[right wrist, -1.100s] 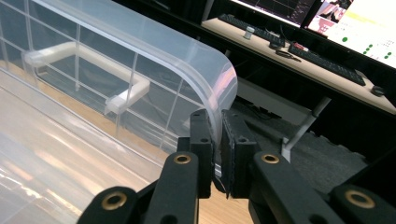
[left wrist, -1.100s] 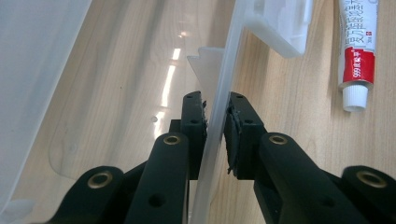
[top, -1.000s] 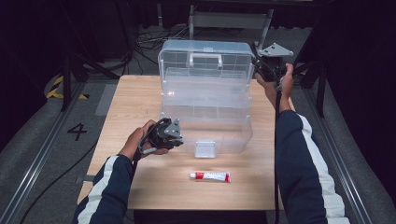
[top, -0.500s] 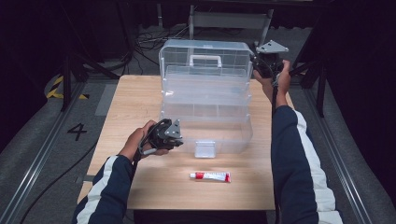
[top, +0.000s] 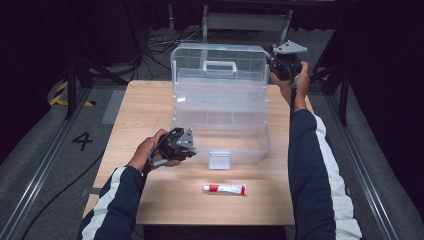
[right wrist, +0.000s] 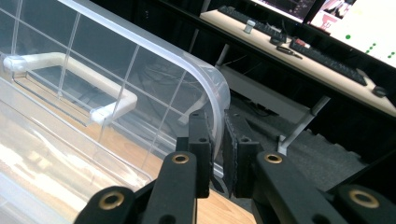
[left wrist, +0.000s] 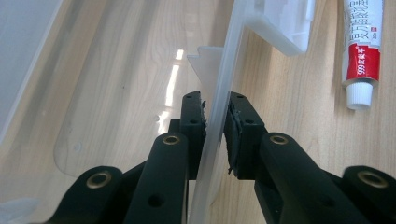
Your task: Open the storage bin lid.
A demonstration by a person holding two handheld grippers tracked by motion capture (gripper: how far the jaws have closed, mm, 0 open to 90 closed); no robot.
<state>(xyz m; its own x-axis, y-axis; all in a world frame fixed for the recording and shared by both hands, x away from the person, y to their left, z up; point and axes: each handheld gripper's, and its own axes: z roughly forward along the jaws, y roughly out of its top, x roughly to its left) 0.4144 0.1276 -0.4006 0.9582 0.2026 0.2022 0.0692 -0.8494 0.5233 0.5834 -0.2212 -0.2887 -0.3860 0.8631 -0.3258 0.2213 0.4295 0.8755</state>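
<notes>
The table (top: 150, 115) is evenly lit from above against dark surroundings, with soft shadows. Glare streaks are seen on the clear box (left wrist: 116, 93); the near jaws are slightly blurred.

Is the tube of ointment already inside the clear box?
No, the tube lies on the wooden table in front of the clear box, outside its front wall.

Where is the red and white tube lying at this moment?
In the high view the tube lies flat on the table near its front edge, just in front of the clear storage box, to the right of the left gripper.
</notes>
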